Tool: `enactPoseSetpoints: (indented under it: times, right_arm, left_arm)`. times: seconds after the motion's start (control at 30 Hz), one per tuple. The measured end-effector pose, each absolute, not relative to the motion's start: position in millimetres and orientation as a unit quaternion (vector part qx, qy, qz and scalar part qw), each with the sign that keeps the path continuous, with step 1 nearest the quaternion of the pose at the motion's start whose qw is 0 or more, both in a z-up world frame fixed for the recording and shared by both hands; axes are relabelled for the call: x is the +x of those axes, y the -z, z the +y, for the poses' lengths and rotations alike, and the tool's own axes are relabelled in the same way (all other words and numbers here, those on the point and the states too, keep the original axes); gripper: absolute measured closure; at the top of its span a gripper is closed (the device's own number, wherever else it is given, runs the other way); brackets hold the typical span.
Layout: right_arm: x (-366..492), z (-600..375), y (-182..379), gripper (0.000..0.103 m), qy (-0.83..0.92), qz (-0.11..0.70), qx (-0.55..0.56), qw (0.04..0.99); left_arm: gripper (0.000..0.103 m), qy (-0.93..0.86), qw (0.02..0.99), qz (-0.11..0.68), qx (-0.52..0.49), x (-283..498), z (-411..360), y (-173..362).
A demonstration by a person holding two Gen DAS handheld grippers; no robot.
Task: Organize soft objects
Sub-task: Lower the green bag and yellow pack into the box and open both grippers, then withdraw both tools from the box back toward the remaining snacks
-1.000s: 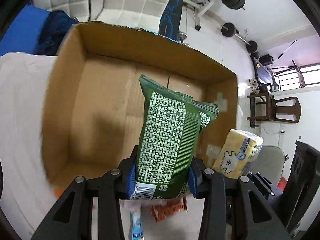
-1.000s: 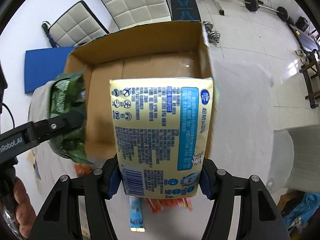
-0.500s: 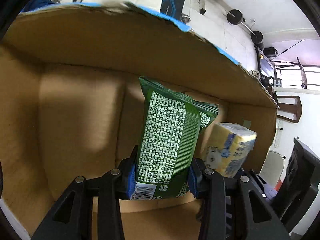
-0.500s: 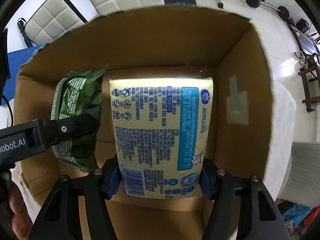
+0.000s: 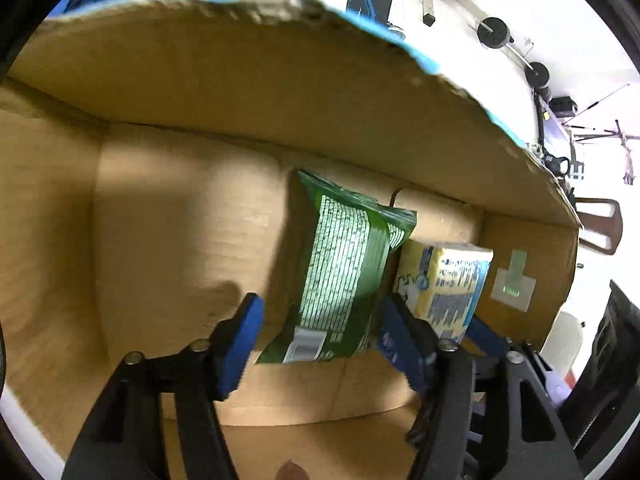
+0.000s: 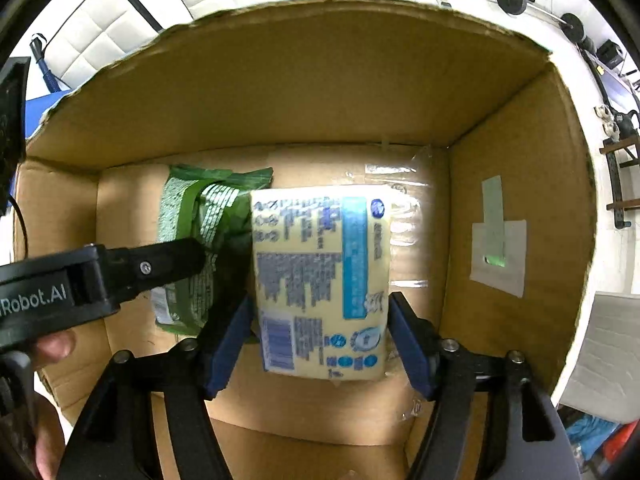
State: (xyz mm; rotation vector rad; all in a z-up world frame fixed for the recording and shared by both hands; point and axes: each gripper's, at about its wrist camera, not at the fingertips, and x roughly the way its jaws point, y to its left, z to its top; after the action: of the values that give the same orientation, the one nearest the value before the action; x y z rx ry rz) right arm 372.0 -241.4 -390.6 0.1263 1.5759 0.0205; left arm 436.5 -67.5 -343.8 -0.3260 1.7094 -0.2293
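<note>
Both grippers are inside an open cardboard box point(image 5: 168, 216) point(image 6: 320, 92). My left gripper point(image 5: 320, 336) is open, with gaps on both sides of a green soft pack point(image 5: 344, 280) that lies on the box floor. My right gripper point(image 6: 320, 344) is open around a yellow tissue pack point(image 6: 320, 280) with blue print, which rests on the floor beside the green pack point(image 6: 200, 216). The yellow pack also shows in the left wrist view point(image 5: 448, 284), right of the green one.
The box walls rise on all sides; the right wall carries a taped patch point(image 6: 496, 248). The left gripper's arm point(image 6: 100, 276) crosses the right wrist view's left side. Weights and chairs stand on the floor behind the box.
Both grippers went down into the box with their packs. Both grippers have opened, and the green and yellow packs now lie side by side on the box floor.
</note>
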Motion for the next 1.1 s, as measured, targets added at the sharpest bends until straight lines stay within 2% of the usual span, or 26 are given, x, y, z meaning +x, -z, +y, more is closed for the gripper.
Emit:
enactPoseSetpoints:
  times: [0.13, 0.2, 0.27, 0.43, 0.63, 0.87, 1.1]
  right_arm:
    - [359, -234, 369, 0.027, -0.009, 0.707, 0.049, 0.705]
    - [346, -230, 359, 0.020, -0.007, 0.706, 0.044, 0.707]
    - [330, -227, 346, 0.007, -0.001, 0.702, 0.041, 0.711]
    - [288, -220, 309, 0.001, 0.009, 0.689, 0.042, 0.724]
    - [250, -215, 268, 0.000, 0.015, 0.668, 0.044, 0.743]
    - [231, -223, 217, 0.000, 0.024, 0.641, 0.042, 0.766]
    - [233, -225, 228, 0.000, 0.035, 0.609, 0.034, 0.791]
  left_arm:
    - [0.036, 0.099, 0.657, 0.739, -0.116, 413, -66, 318]
    - [0.027, 0.092, 0.671, 0.729, -0.101, 397, -63, 302]
    - [0.011, 0.083, 0.691, 0.712, -0.087, 380, -59, 289]
    - [0.001, 0.065, 0.741, 0.666, -0.050, 334, -47, 256]
    - [0.000, 0.056, 0.774, 0.629, -0.028, 311, -45, 229]
    - [0.000, 0.058, 0.797, 0.600, -0.019, 324, -35, 221]
    - [0.000, 0.056, 0.818, 0.573, -0.010, 288, -37, 191]
